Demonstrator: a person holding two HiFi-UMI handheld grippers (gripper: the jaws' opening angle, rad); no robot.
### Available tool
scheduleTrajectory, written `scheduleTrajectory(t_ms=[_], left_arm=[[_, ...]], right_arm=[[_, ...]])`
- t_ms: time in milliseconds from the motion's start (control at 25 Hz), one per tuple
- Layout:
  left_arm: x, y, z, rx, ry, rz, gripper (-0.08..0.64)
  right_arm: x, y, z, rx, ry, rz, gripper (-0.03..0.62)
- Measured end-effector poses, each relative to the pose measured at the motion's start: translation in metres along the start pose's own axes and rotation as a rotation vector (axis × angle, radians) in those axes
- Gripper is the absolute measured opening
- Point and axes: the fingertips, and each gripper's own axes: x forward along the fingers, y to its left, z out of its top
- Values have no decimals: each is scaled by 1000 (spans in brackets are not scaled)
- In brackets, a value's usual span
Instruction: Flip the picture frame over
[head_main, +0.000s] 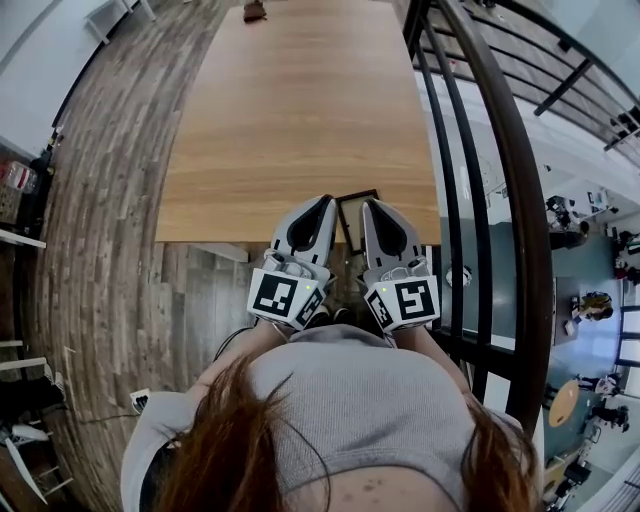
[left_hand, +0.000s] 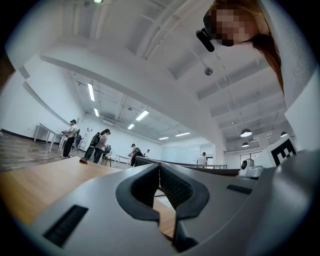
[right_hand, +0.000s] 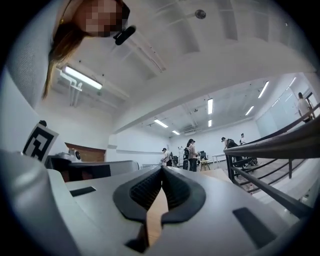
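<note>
Both units sit side by side at 6 o'clock in the head view, just short of the near edge of the long light-wood table (head_main: 300, 100).

Left gripper (head_main: 325, 206): my jaws are clenched, the ribbed black pads (left_hand: 175, 187) meeting at their tips, with nothing between them. The left gripper view looks level across the tabletop toward people standing far off in the room (left_hand: 100, 145).

Right gripper (head_main: 368, 208): my jaws are clenched likewise, pad against pad (right_hand: 175, 192), and empty.

The dark-edged rectangular picture frame (head_main: 350, 218) lies flat on the table at its near edge, showing in the gap between my two gripper noses. Neither is seen to touch it.

A small dark object (head_main: 254, 10) sits on the table's far end, at 12 o'clock. A black metal railing (head_main: 500, 150) runs along 3 o'clock. Grey-brown plank flooring (head_main: 110, 200) lies at 9 o'clock.
</note>
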Motion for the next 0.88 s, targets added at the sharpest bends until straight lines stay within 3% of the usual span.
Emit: scheduleTrajectory(t_ms=[880], left_arm=[[-1, -11, 4, -1, -10, -30, 6]], right_arm=[[-1, 9, 1, -57, 24, 9, 17]])
